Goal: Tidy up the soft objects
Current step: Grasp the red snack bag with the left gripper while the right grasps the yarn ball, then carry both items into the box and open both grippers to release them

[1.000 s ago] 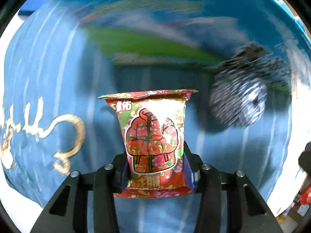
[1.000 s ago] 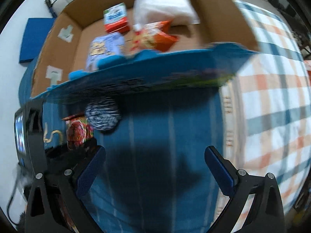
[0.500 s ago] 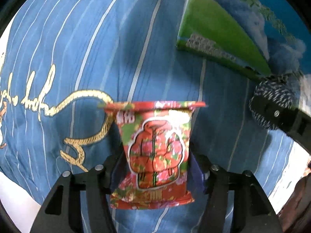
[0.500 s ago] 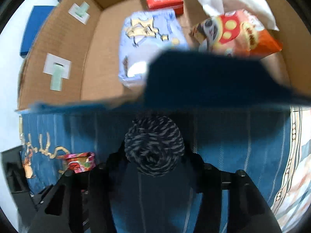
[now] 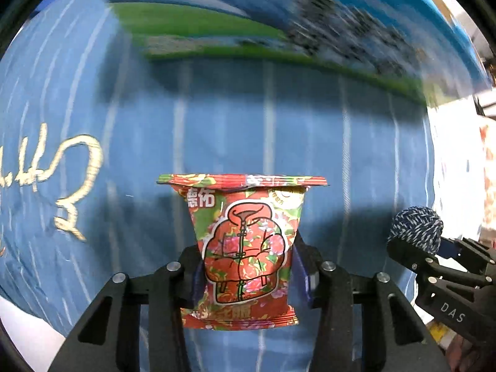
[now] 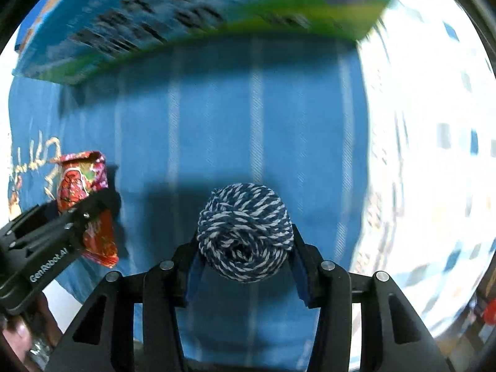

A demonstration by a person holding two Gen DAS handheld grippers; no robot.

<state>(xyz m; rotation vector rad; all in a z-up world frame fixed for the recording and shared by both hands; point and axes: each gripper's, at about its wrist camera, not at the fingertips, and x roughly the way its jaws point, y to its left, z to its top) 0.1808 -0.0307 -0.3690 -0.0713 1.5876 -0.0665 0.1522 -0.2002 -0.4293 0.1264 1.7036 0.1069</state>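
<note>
My left gripper [image 5: 248,276] is shut on a red floral snack packet [image 5: 245,248] and holds it upright above the blue striped cloth [image 5: 217,124]. The packet also shows at the left of the right wrist view [image 6: 83,198]. My right gripper [image 6: 245,266] is shut on a blue-and-white yarn ball [image 6: 245,232], which shows at the right of the left wrist view [image 5: 415,229]. Both grippers hang side by side in front of the blue and green outer wall of the cardboard box [image 6: 186,15].
The box wall [image 5: 248,24] runs across the top of both views, blurred. A checked cloth [image 6: 434,155] lies to the right of the blue cloth. Gold embroidered lettering [image 5: 71,186] marks the blue cloth at the left.
The right gripper closed on the yarn ball and lifted it. Both grippers have pulled back and lower, so the box interior is out of sight and only its outer wall shows.
</note>
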